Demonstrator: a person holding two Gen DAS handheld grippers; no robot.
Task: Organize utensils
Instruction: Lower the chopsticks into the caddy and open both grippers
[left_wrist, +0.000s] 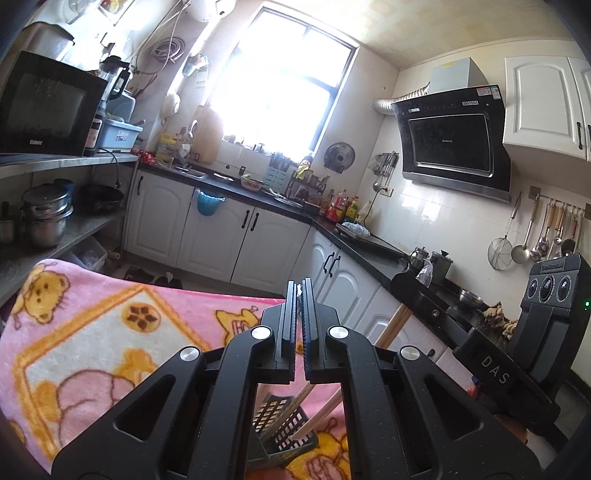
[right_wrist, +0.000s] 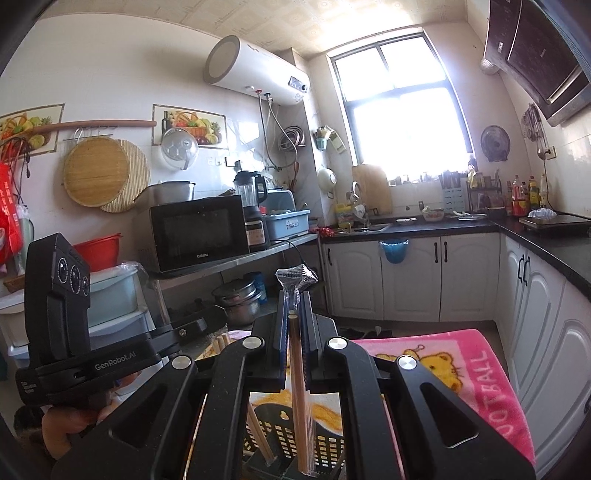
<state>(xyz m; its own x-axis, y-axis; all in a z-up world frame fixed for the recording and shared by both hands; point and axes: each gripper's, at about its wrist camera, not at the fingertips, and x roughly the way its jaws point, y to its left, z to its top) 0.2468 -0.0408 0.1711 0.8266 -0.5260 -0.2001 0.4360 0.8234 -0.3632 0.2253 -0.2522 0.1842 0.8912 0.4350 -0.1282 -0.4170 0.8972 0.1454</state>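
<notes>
My right gripper (right_wrist: 295, 314) is shut on a pair of wooden chopsticks in a clear plastic sleeve (right_wrist: 297, 373). The sleeve's crumpled top sticks out past the fingertips. The chopsticks' lower end hangs over a dark perforated basket (right_wrist: 325, 446) on a pink cartoon blanket (right_wrist: 461, 369). More chopsticks (right_wrist: 258, 432) lean inside the basket. My left gripper (left_wrist: 299, 286) is shut, with nothing clearly held, and sits above the same basket (left_wrist: 284, 424), where loose chopsticks (left_wrist: 295, 406) show below its jaws. Each gripper appears in the other's view: the right gripper (left_wrist: 406, 291) on the right, the left gripper (right_wrist: 205, 325) on the left.
An L-shaped black counter (left_wrist: 362, 247) over white cabinets runs along the far and right walls. A steel shelf (right_wrist: 236, 258) holds a microwave and pots on the left. Ladles and strainers (left_wrist: 535, 236) hang on the right wall above the stove.
</notes>
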